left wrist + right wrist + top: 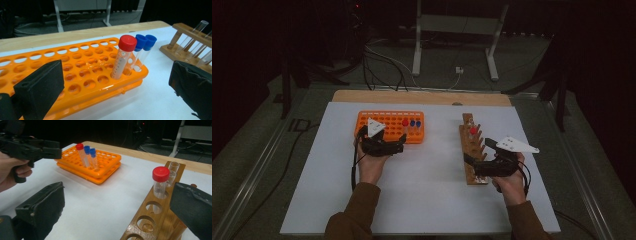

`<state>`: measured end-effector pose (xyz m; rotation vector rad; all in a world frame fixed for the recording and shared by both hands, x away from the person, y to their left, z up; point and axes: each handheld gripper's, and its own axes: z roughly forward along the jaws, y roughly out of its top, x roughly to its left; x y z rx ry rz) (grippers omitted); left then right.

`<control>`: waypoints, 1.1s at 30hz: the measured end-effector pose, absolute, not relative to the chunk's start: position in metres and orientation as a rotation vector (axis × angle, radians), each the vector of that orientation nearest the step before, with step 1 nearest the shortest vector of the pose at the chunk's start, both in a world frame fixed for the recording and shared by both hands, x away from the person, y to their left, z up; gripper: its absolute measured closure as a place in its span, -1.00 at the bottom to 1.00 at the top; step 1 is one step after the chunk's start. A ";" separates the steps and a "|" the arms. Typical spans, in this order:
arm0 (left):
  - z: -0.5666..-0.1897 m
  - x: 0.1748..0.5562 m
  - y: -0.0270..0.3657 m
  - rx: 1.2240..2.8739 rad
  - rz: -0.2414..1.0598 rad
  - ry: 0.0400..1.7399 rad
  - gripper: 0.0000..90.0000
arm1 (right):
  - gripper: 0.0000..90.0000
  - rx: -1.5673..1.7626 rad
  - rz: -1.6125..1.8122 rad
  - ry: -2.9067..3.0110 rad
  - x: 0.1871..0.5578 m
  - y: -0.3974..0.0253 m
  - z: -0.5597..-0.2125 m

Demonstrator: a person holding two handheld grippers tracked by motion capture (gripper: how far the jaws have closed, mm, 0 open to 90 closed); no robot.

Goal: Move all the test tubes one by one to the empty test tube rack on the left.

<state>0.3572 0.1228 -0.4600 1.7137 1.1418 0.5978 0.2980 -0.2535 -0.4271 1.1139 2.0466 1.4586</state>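
The left gripper hovers at the near edge of the orange rack with its jaws spread wide and nothing between them; the red-capped tube stands almost upright in a hole near the rack's right end, ahead of the jaws and a little toward the right one, its long axis close to vertical; two blue-capped tubes stand just behind it, nearly touching it, so a grasp probably has to come from the near side and close across the tube below its cap; the right gripper sits by the near end of the wooden rack toward the table's right edge, jaws likewise spread and empty; a second red-capped tube stands in that rack just ahead of its right jaw; each gripper is nearer its own rack, well apart from the other.
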 end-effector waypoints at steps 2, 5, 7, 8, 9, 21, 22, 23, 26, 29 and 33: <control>-0.458 0.352 0.127 1.708 0.606 1.133 -0.99 | -1.00 1.117 1.460 2.043 0.298 -0.254 -0.427; -0.457 0.342 0.130 1.717 0.611 1.115 -0.99 | -1.00 1.114 1.456 2.044 0.298 -0.253 -0.427; -0.456 0.335 0.133 1.715 0.615 1.104 -0.98 | -1.00 1.110 1.453 2.044 0.298 -0.253 -0.426; -0.456 0.332 0.134 1.712 0.619 1.100 -0.98 | -1.00 1.109 1.452 2.043 0.298 -0.253 -0.425; -0.455 0.328 0.135 1.713 0.622 1.098 -0.98 | -1.00 1.109 1.453 2.041 0.298 -0.252 -0.425; -0.453 0.303 0.143 1.699 0.588 1.072 -0.99 | -1.00 1.099 1.449 1.997 0.308 -0.255 -0.411; -0.452 0.302 0.143 1.698 0.594 1.068 -0.99 | -1.00 1.103 1.445 1.992 0.310 -0.255 -0.411; -0.450 0.300 0.144 1.704 0.604 1.063 -0.99 | -1.00 1.109 1.439 1.990 0.312 -0.255 -0.411; -0.447 0.296 0.146 1.692 0.615 1.061 -0.99 | -1.00 1.142 1.420 1.973 0.320 -0.259 -0.412; -0.445 0.294 0.151 1.670 0.617 1.085 -0.99 | -0.89 1.169 1.408 1.973 0.328 -0.262 -0.414; -0.445 0.293 0.155 1.649 0.614 1.100 -0.99 | -0.80 1.174 1.387 1.995 0.338 -0.261 -0.417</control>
